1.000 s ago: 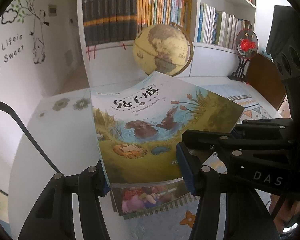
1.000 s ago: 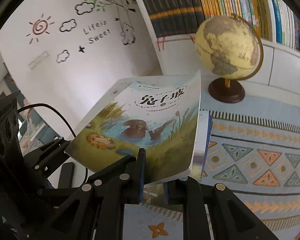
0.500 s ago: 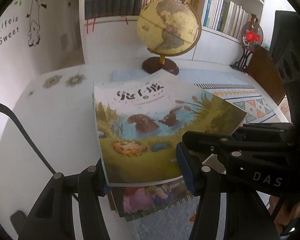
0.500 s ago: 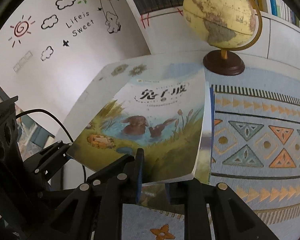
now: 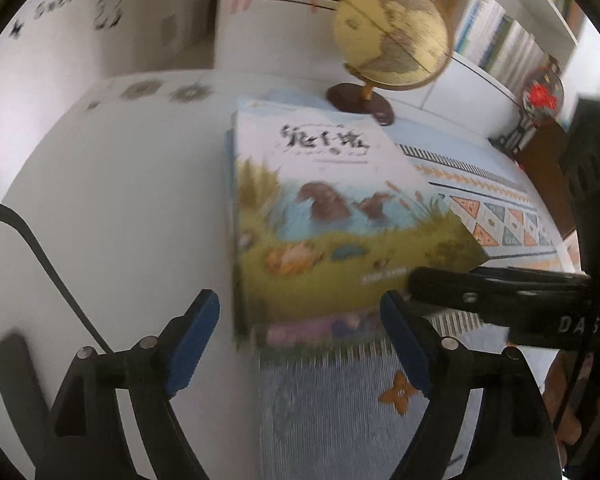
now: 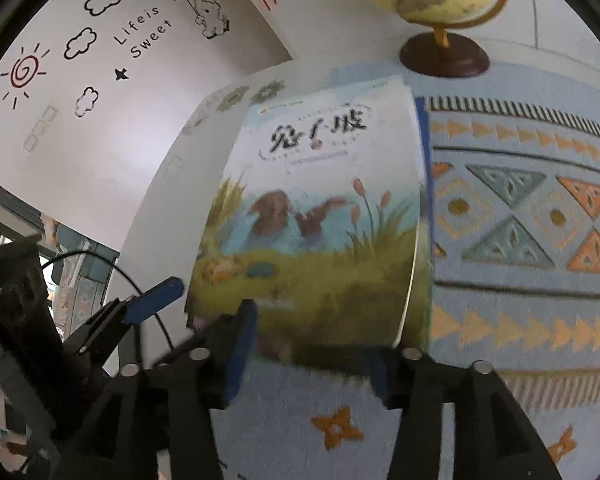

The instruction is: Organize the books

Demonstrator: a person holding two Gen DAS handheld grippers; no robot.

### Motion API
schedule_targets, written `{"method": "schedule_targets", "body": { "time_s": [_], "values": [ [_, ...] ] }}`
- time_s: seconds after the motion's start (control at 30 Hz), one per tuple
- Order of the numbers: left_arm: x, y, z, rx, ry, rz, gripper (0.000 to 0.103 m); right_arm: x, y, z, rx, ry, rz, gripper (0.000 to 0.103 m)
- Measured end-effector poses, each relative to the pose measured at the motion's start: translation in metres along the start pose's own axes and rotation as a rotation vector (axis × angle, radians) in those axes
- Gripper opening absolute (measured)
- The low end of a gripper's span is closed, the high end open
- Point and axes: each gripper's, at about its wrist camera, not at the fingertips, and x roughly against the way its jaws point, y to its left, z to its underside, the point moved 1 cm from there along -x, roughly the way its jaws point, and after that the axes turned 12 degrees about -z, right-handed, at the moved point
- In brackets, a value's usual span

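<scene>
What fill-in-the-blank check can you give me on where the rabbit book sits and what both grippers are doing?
The rabbit book lies on top of another ____.
Behind the books stands a ____ on a dark wooden base.
Left gripper and right gripper have just been opening; neither ____ the book.
The patterned mat lies on the ____ table.

Missing: book; globe; grips; white

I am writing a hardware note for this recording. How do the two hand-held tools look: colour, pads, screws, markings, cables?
Both the left tool and the right tool have black, angular plastic fingers with blue pads and round silver screw heads. White letters "DAS" mark the right tool's body. A black cable runs by the left tool.
</scene>
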Motion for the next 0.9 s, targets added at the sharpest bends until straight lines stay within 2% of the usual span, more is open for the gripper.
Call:
{"method": "schedule_targets", "body": {
  "time_s": [0.2,0.33,0.43,0.57,0.67,0.7,0.77,0.83,0.87,0.9],
  "values": [
    [0.028,0.006,0.037,0.055,0.016,-0.065,0.081,0.035,-0.004,0.043,0.022,0.031,0.05,0.052],
    [0.056,-0.019,0.055,0.06,-0.009,-0.057,0.081,0.061,-0.004,0.069,0.052,0.012,0.088,0.052],
    [0.082,-0.051,0.065,0.026,-0.049,-0.048,0.082,0.082,0.0,0.088,0.067,-0.009,0.145,0.052],
    [0.121,-0.081,0.072,-0.018,-0.139,-0.07,0.082,0.122,0.015,0.11,0.148,-0.069,0.243,0.052],
    [0.169,-0.093,0.073,0.01,-0.257,-0.088,0.083,0.157,0.033,0.122,0.217,-0.137,0.336,0.052],
    [0.183,-0.096,0.071,0.012,-0.29,-0.102,0.085,0.171,0.04,0.124,0.242,-0.166,0.356,0.052],
    [0.215,-0.105,0.068,-0.001,-0.365,-0.176,0.092,0.193,0.056,0.128,0.296,-0.228,0.394,0.053],
    [0.248,-0.115,0.064,-0.028,-0.43,-0.253,0.095,0.216,0.072,0.133,0.344,-0.298,0.436,0.059],
    [0.27,-0.119,0.06,-0.032,-0.468,-0.278,0.102,0.23,0.081,0.135,0.357,-0.336,0.456,0.062],
    [0.284,-0.12,0.057,-0.021,-0.489,-0.288,0.103,0.239,0.087,0.134,0.354,-0.358,0.465,0.069]
  ]
}}
